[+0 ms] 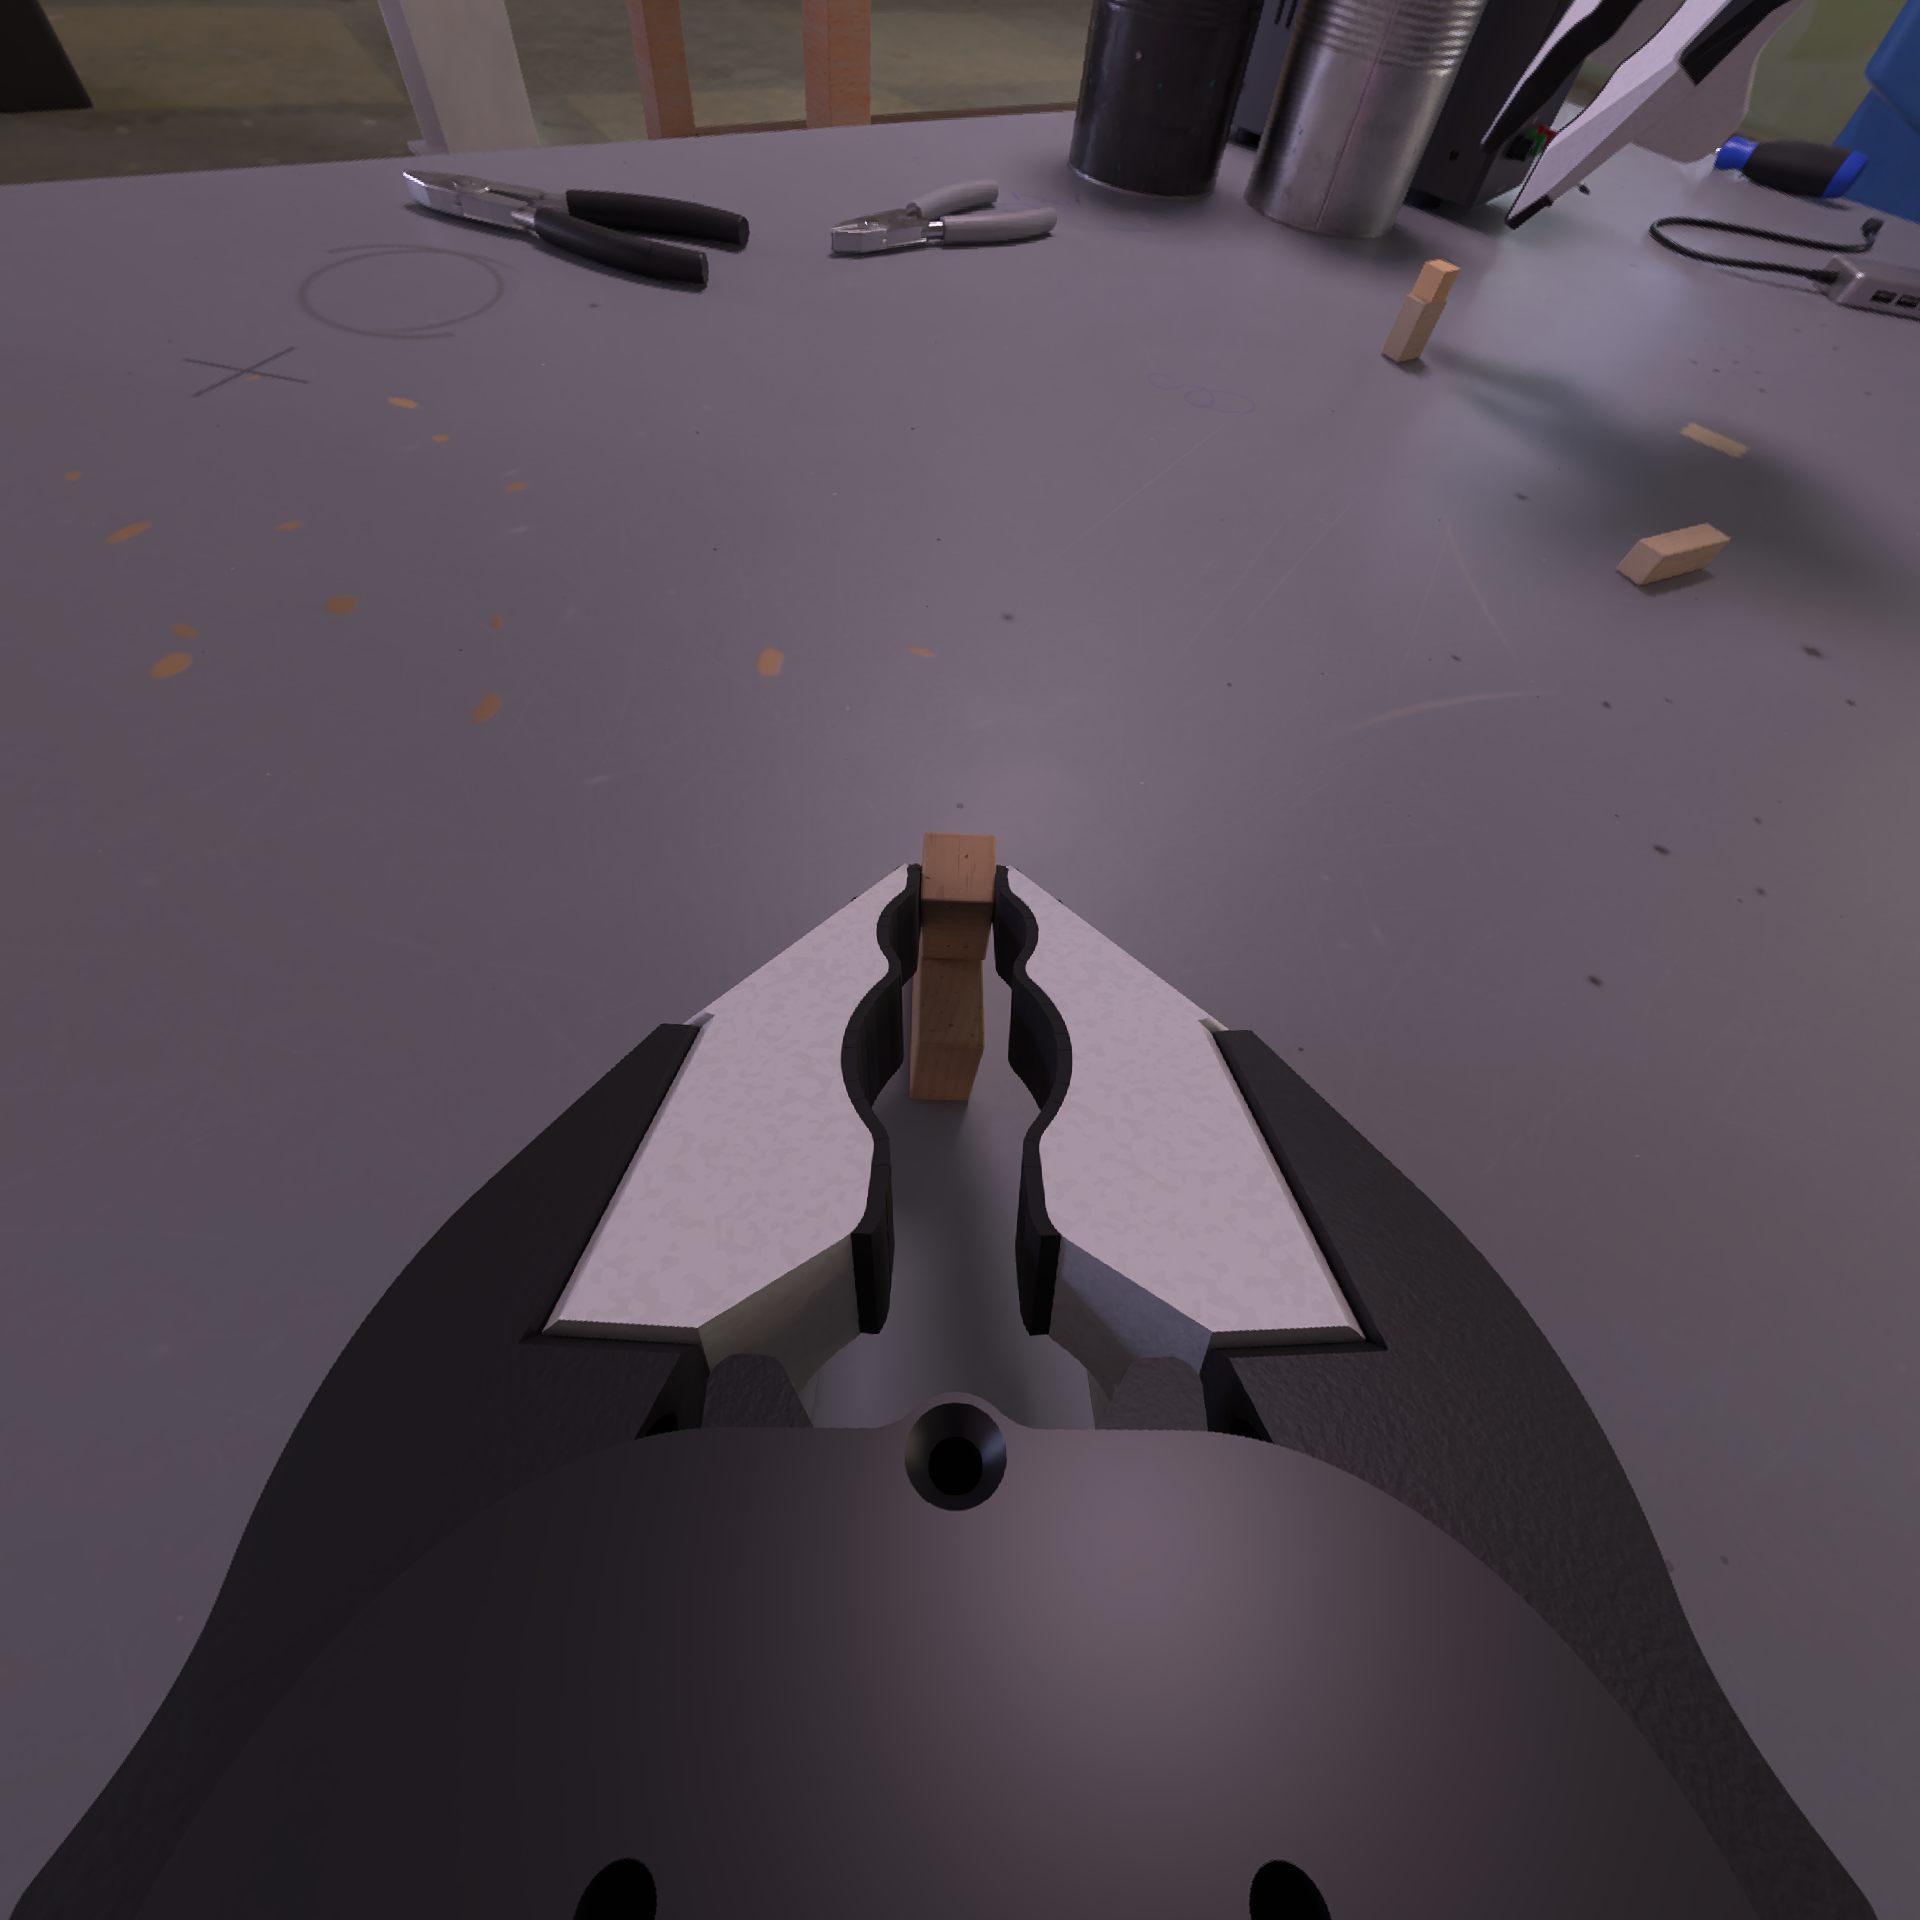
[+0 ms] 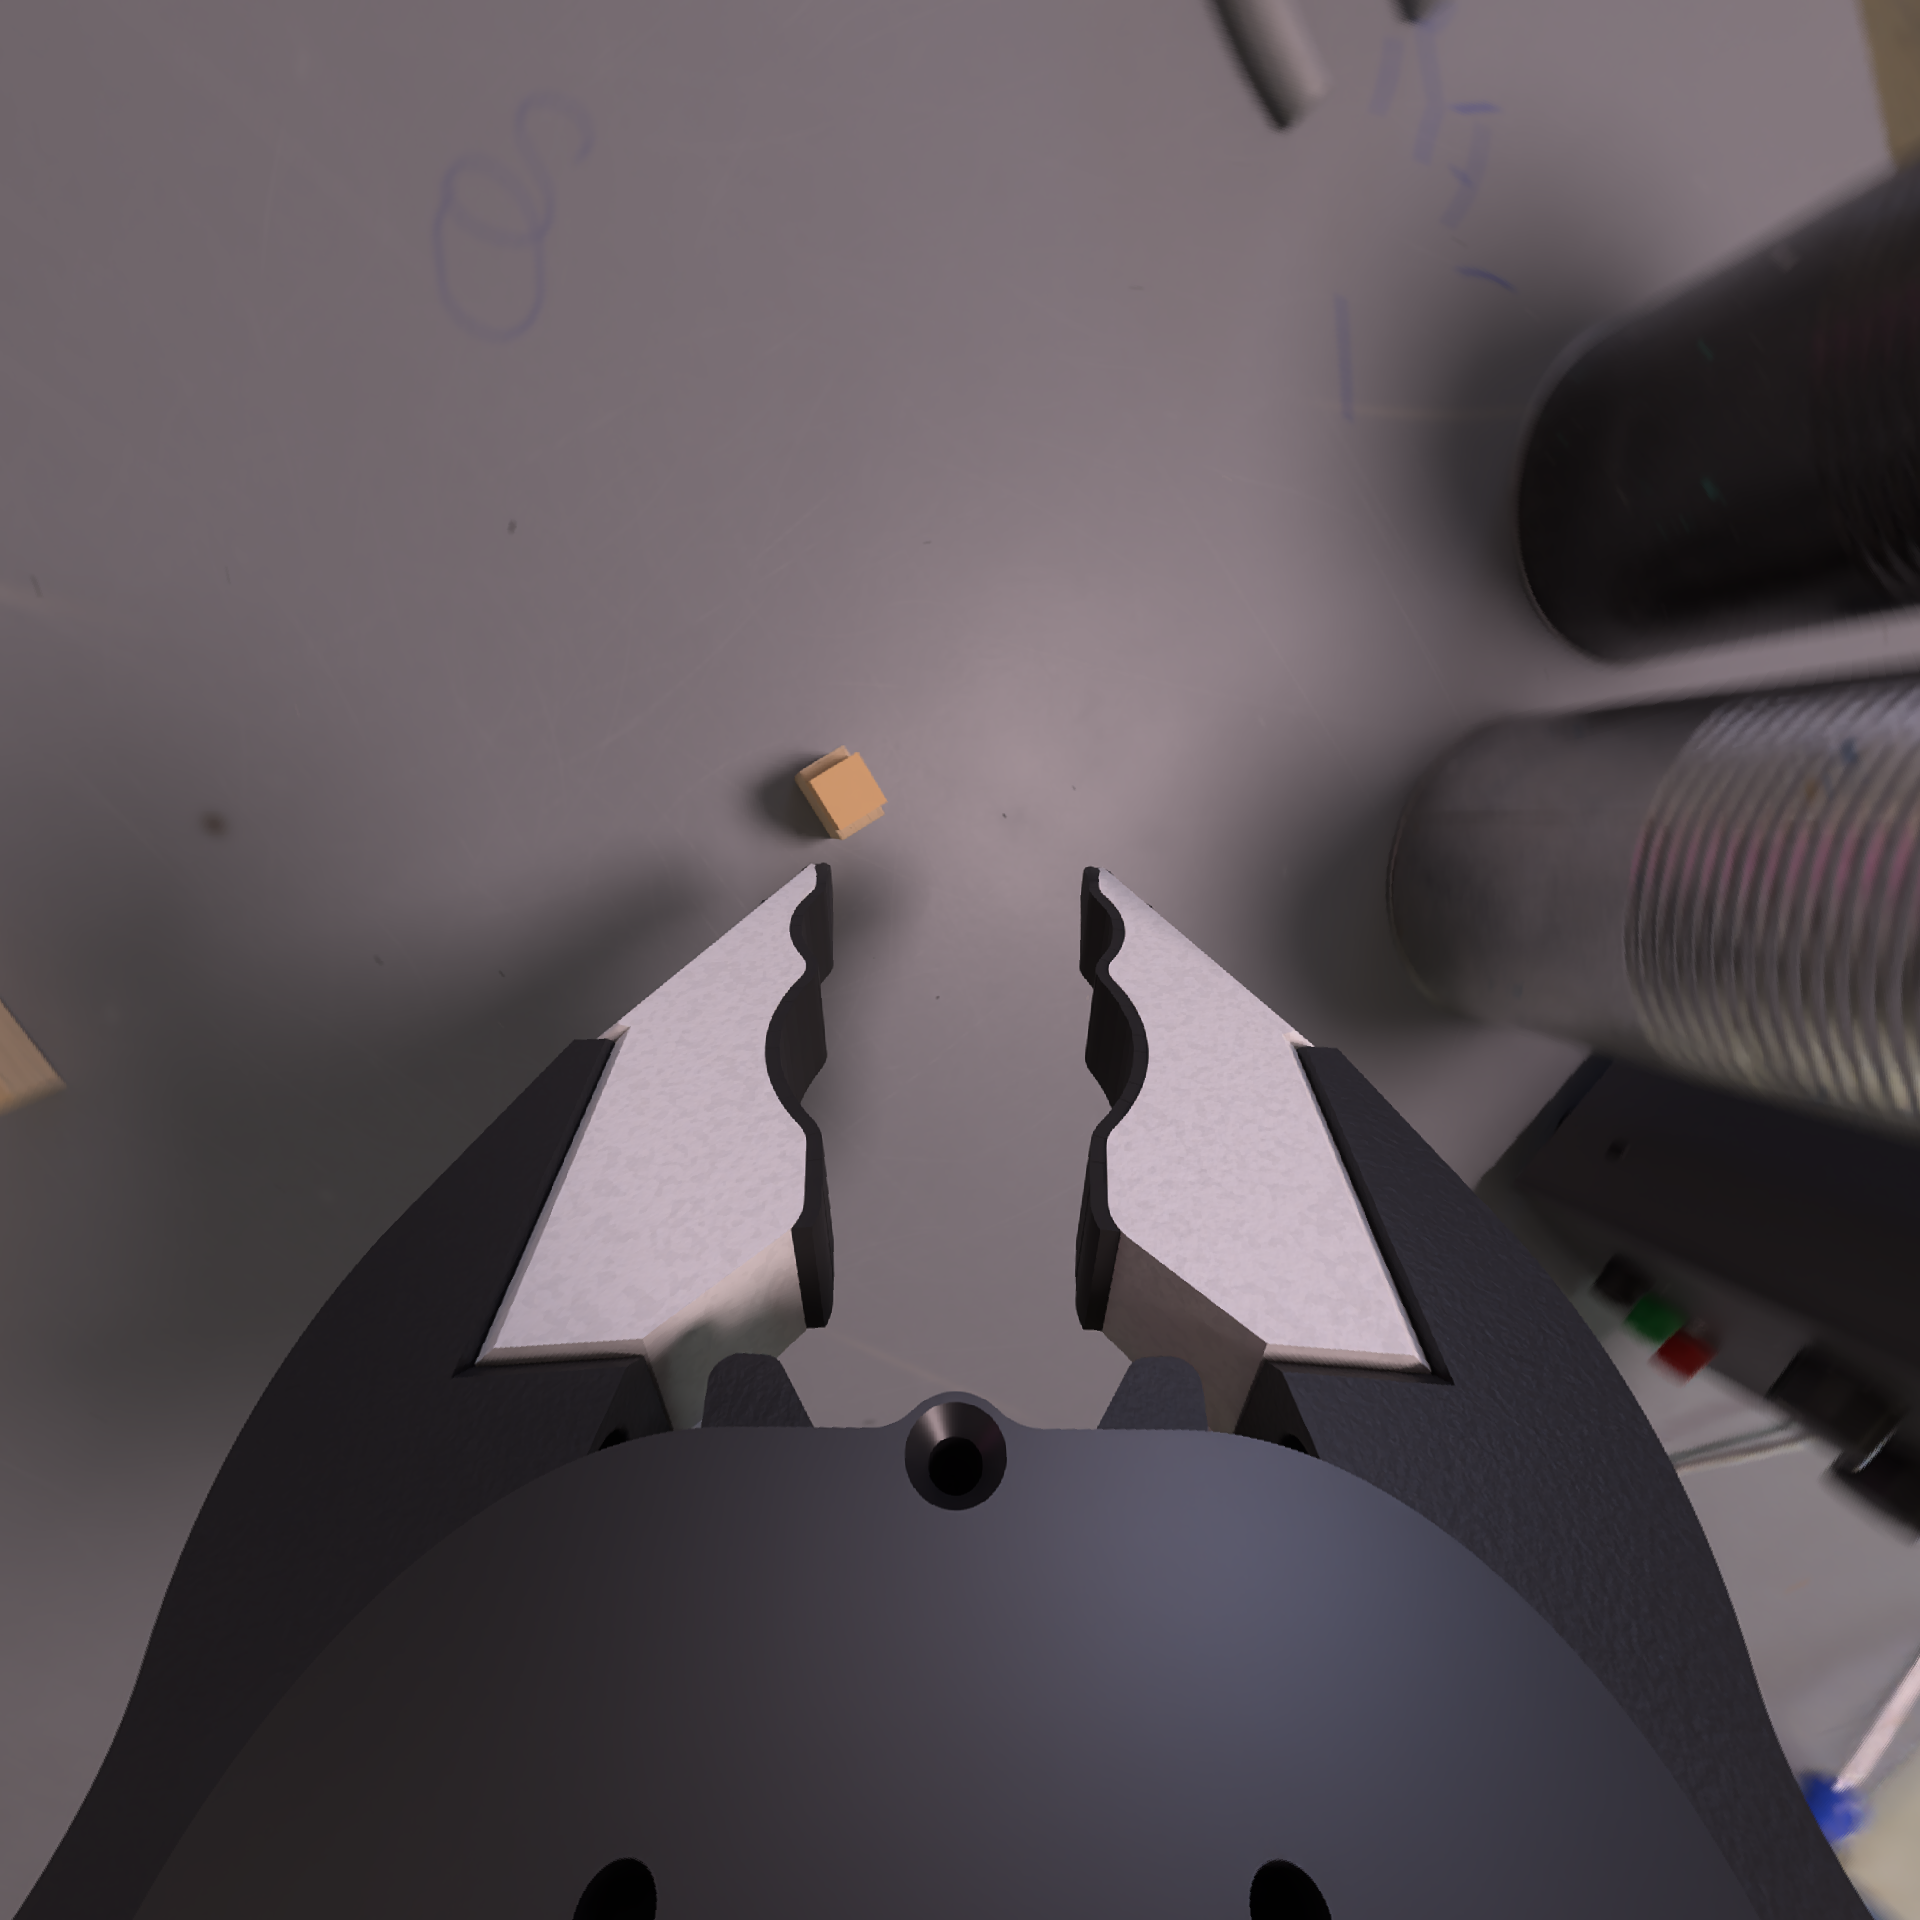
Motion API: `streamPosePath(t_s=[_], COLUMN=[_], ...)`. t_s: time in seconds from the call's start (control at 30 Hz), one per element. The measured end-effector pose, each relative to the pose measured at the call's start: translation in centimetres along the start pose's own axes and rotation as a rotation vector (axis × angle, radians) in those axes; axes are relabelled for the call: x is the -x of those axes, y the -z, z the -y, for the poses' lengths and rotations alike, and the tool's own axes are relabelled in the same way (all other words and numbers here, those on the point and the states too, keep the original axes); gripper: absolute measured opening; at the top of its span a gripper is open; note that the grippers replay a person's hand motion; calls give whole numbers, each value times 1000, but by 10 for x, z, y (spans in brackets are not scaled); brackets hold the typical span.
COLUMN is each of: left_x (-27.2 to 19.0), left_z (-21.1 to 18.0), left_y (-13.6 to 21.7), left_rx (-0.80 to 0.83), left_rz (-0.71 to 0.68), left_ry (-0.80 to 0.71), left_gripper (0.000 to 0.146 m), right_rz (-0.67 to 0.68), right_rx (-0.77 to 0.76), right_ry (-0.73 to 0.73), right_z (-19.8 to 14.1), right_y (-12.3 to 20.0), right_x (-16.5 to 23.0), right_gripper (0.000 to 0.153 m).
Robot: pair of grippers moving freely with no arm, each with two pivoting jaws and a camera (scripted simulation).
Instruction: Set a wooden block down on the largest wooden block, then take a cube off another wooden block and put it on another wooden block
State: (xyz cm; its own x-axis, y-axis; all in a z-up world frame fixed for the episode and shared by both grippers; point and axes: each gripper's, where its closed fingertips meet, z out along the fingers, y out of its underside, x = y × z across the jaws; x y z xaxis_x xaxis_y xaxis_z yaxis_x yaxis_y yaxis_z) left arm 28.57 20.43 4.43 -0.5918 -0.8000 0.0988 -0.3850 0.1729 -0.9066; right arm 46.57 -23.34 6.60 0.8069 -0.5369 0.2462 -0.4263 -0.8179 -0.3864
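- Where the frame centre lies, a cube (image 1: 958, 869) atop a wooden block (image 1: 948, 1029) is clamped by the left gripper (image 1: 958, 883).
- The right gripper (image 2: 956, 883) is held wide, nothing gripped.

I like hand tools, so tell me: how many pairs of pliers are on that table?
2. Black-handled pliers lie far back on the left; grey-handled pliers lie just right of them. Others may sit out of view.
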Motion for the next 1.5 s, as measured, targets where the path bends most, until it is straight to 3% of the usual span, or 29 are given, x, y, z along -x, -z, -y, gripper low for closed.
streamPosePath(t_s=[0.23, 0.53, 0.67, 0.8, 0.97, 1.13, 1.27, 1.5], left_x=[-1, -1, -1, -3, -4, -4, -4, -2], left_z=[0, -1, -1, -1, -1, -1, -1, -1], left_y=[-1, -2, -2, -2, -1, 0, 0, 0], left_rx=[2, 21, 20, 5, -10, -12, -11, -10], left_rz=[1, 0, -5, -11, -9, -7, -4, 8], left_ry=[-4, -9, -8, -12, -28, -25, -29, -27], left_gripper=[13, 13, 13, 13, 13, 13, 13, 13], right_rz=[127, 198, 221, 198, 137, 176, 234, 284], right_rx=[183, 300, 325, 331, 223, 97, 24, -27], right_ry=[421, 580, 553, 523, 459, 411, 367, 322], right_z=[7, 0, -4, -3, 9, 1, -13, -26], right_y=[-35, -51, -50, -33, 19, 53, 54, 24], right_x=[12, 19, 23, 23, 38, 95, 142, 196], right_gripper=[49, 44, 23, 12, 11, 11, 11, 11])
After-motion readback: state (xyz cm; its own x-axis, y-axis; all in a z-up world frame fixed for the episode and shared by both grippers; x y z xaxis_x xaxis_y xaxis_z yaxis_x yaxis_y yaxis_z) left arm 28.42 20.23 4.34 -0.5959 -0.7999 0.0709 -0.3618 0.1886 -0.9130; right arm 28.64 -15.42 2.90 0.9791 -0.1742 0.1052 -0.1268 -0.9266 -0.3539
